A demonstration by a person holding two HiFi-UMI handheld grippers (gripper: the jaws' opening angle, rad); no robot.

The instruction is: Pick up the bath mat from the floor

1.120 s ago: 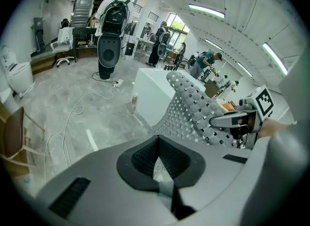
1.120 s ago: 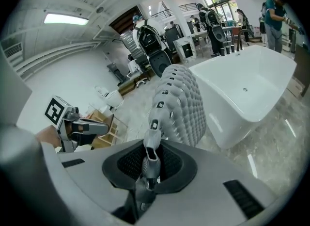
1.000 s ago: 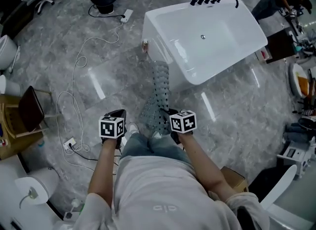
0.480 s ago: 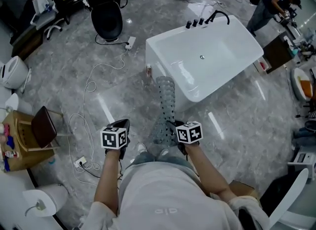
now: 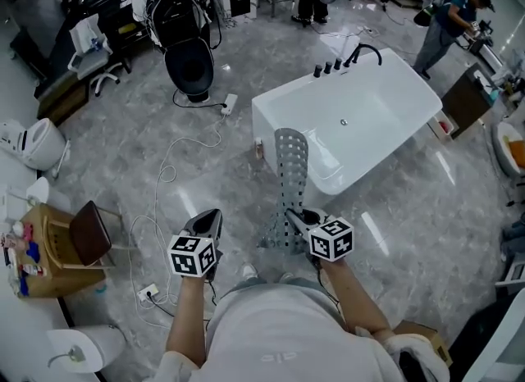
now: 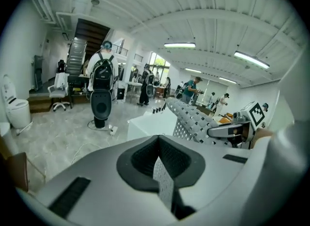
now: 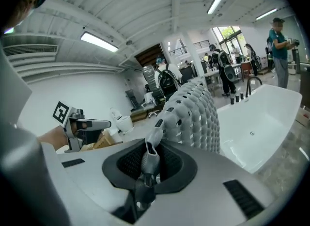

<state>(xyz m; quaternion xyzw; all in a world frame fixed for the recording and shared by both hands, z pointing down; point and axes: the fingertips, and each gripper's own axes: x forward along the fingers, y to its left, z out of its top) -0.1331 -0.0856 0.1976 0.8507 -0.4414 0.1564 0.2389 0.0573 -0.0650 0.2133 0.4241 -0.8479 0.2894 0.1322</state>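
Observation:
The grey perforated bath mat (image 5: 289,177) hangs in a long fold in front of the white bathtub (image 5: 361,118), its far end draped up high. My right gripper (image 5: 297,218) is shut on the mat's near edge. In the right gripper view the mat (image 7: 193,111) rises out of the shut jaws of the right gripper (image 7: 149,159). My left gripper (image 5: 207,223) is level with the right one and to its left, apart from the mat. Its jaws (image 6: 162,171) are closed, with only a thin pale dotted strip showing between them. In the left gripper view the mat (image 6: 193,121) hangs off to the right.
A white cable (image 5: 164,184) trails across the marble floor to a power strip (image 5: 148,293) near my feet. A black chair (image 5: 189,61) stands at the back, a wooden stool and box (image 5: 49,249) at left, a toilet (image 5: 33,143) beyond. People stand at the far right (image 5: 447,11).
Both grippers have risen together, side by side. The mat has come up with the right gripper and hangs longer. The head view now takes in more of the room.

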